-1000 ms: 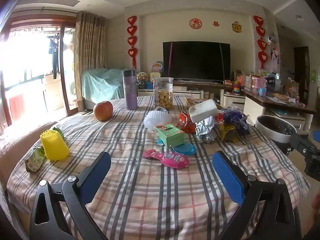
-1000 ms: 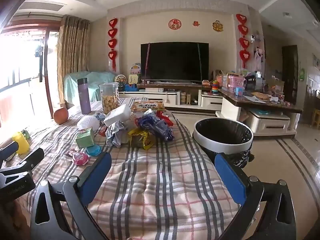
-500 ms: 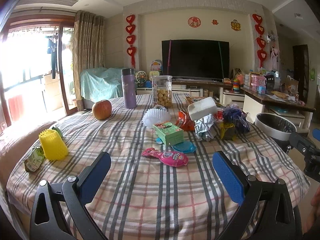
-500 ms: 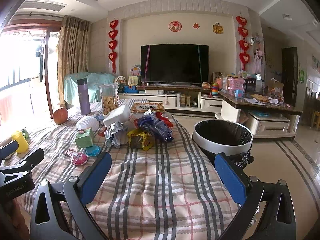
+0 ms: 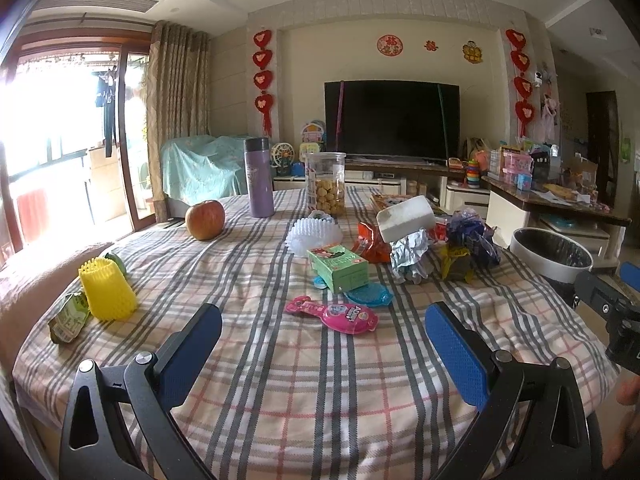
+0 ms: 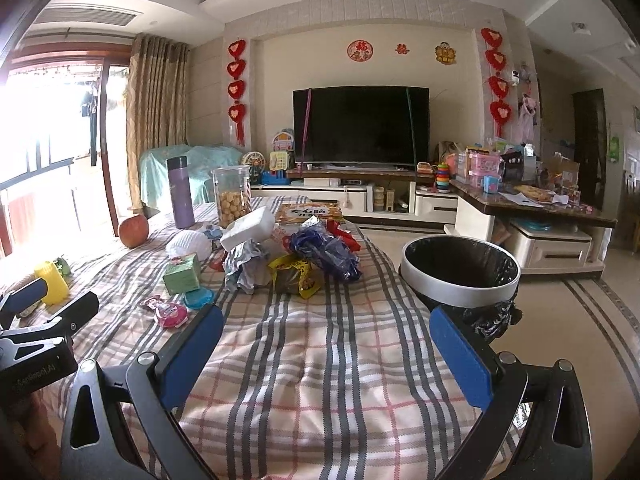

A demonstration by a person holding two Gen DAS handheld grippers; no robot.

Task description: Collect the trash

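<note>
Both grippers (image 5: 322,344) (image 6: 326,348) gape empty; right should pinch the yellow wrapper (image 6: 296,276) at eleven o'clock, bin (image 6: 460,270) at one

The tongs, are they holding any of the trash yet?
No. The left tongs and the right tongs are both open and empty above the checked tablecloth.

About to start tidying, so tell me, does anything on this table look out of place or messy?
Yes. Crumpled wrappers lie heaped near the table's right edge, beside the bin, with a white foam block tilted on top. A pink candy pack and a green carton lie loose on the tablecloth. Nothing looks spilled.
</note>
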